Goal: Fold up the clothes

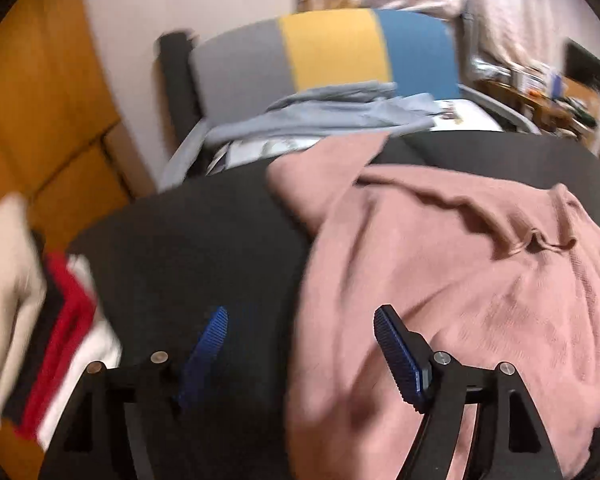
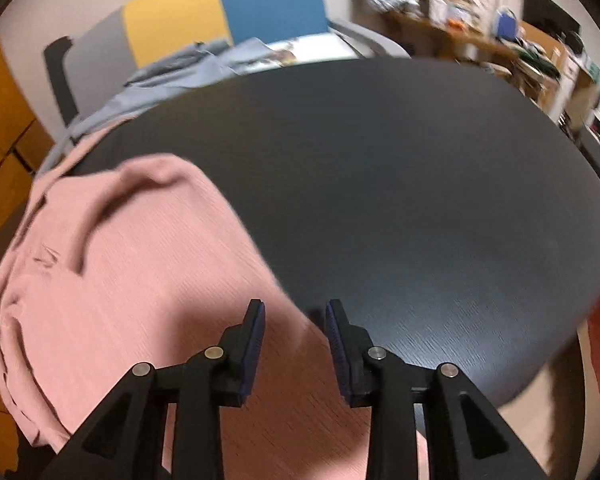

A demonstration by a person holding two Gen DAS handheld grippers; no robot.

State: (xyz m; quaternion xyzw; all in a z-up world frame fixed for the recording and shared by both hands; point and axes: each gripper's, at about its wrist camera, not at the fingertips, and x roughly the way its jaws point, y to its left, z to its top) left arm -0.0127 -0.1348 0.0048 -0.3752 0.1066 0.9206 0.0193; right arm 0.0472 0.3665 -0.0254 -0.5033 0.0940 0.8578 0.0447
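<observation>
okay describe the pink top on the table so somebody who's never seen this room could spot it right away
Find the round black table in front of the chair with the grey, yellow and blue backrest. The pink top lies rumpled and unfolded on that table, its far edge reaching toward the chair. It is the only dusty pink, finely ribbed garment there; the clothes heaped on the chair are pale blue-grey.

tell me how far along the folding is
Done: a stack of folded clothes sits at the table's left edge. In hand: nothing yet; the left gripper and right gripper are both open over the pink top, which lies rumpled and unfolded. Left: fold it; grey clothes wait on the chair.
</observation>
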